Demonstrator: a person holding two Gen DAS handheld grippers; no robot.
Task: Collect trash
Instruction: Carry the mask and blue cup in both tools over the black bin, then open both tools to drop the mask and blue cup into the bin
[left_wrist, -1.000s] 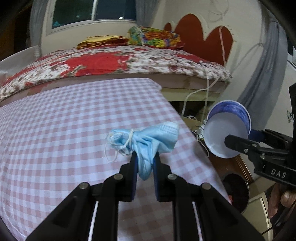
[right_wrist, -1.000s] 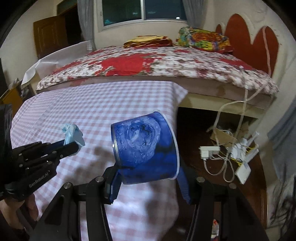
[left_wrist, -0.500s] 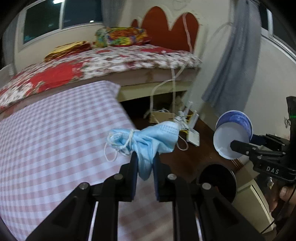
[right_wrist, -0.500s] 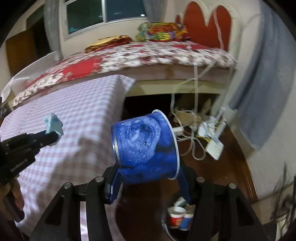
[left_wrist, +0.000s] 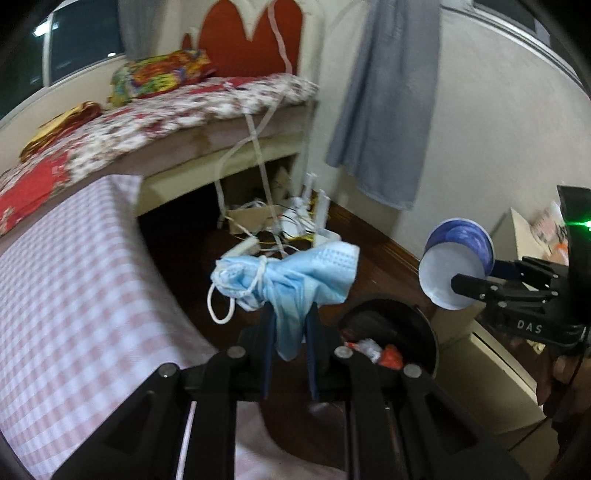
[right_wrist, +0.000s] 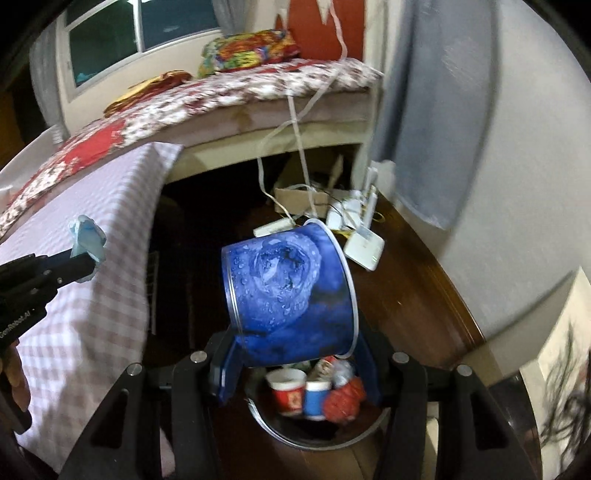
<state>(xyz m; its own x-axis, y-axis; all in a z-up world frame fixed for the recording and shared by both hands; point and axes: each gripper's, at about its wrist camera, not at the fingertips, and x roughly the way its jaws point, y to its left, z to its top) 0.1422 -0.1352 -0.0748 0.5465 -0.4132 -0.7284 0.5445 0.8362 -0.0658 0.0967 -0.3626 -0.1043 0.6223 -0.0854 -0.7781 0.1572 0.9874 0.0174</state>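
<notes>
The left gripper (left_wrist: 289, 325) is clamped on a crumpled blue face mask (left_wrist: 284, 280), whose white ear loop hangs free on the left. The right gripper (right_wrist: 295, 354) is clamped on the sides of a blue paper cup (right_wrist: 288, 291), held tilted with its white rim to the right. Both items are held in the air above a round black trash bin (right_wrist: 314, 435) on the dark wooden floor. The bin contains paper cups and red wrappers. The checkered tablecloth (left_wrist: 74, 295) lies to the left.
</notes>
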